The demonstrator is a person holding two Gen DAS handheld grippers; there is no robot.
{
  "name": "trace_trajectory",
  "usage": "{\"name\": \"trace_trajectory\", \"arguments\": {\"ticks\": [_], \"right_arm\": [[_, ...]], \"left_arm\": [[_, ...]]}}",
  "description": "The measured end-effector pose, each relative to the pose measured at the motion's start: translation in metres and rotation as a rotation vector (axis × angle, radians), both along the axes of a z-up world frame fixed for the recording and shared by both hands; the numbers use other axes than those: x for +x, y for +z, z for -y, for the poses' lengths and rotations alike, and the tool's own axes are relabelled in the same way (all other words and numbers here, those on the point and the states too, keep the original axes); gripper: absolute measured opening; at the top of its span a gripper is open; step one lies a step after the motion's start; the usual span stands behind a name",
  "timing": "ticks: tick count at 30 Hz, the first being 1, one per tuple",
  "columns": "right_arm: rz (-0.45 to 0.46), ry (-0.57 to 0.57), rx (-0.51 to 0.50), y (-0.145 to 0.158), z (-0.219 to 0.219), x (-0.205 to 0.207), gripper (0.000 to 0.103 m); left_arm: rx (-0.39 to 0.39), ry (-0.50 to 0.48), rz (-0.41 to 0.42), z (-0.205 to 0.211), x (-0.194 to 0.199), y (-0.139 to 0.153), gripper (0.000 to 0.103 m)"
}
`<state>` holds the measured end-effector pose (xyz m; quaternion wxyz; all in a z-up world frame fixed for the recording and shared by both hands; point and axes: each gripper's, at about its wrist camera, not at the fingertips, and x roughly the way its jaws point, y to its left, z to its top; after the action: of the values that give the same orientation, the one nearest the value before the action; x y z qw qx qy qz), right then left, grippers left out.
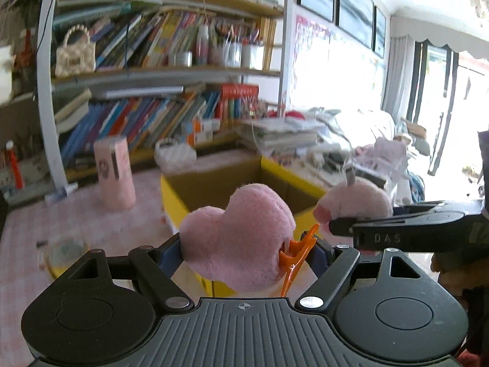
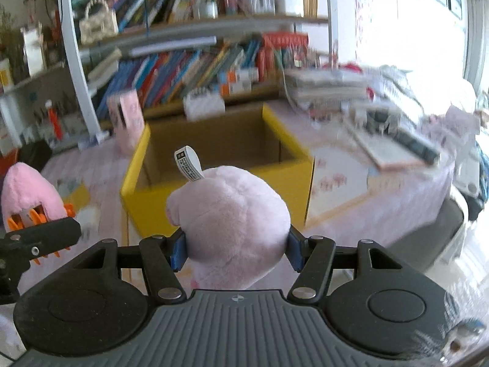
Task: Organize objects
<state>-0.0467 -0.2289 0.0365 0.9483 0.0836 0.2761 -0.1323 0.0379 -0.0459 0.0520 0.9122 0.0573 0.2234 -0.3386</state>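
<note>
Left wrist view
Left claw (image 1: 241,249): closed on the heart (image 1: 235,238), a pink plush shape squeezed between the blue pads.
Clip (image 1: 295,252): orange, attached at the heart's right edge, just inside the right finger.
Right claw (image 1: 339,224): enters from the right, gripping the plush (image 1: 356,198), a pale pink toy with a white tag on top.
Box (image 1: 175,197): yellow outside, brown inside, open-topped, on the desk (image 1: 91,214) directly beyond both held toys.
Tube (image 1: 114,172): pink, upright, left of the box and apart from it.
Shelf (image 1: 159,70): crowded with books, behind the desk.

Right wrist view
Right claw (image 2: 237,249): clamped on the plush (image 2: 235,223); its tag (image 2: 188,166) stands up toward the box.
Box (image 2: 137,195): just ahead of the plush; its interior is blurred.
Left claw (image 2: 45,232): at the left edge, carrying the heart (image 2: 26,189) with the clip (image 2: 32,217) beneath it.
Desk (image 2: 336,177): pink-patterned cover; blurred books lie on it right of the box.
</note>
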Motion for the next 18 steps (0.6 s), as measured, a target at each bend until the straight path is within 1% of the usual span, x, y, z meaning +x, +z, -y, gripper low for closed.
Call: {"name": "trace_trajectory", "arguments": {"ticks": [4, 8, 12, 18], "right_arm": [[0.073, 0.018, -0.037, 0.023, 0.018, 0.019, 0.058], [0.11, 0.045, -0.058, 0.034, 0.035, 0.046, 0.058], [0.111, 0.08, -0.066, 0.032, 0.049, 0.073, 0.058], [0.083, 0.16, -0.078, 0.02, 0.059, 0.112, 0.058]], "left_arm": [[-0.006, 0.01, 0.027, 0.017, 0.019, 0.005, 0.082], [0.004, 0.033, 0.026, 0.036, 0.039, 0.001, 0.082], [0.025, 0.061, 0.012, 0.055, 0.057, -0.008, 0.082], [0.068, 0.104, -0.02, 0.075, 0.08, -0.024, 0.082]]}}
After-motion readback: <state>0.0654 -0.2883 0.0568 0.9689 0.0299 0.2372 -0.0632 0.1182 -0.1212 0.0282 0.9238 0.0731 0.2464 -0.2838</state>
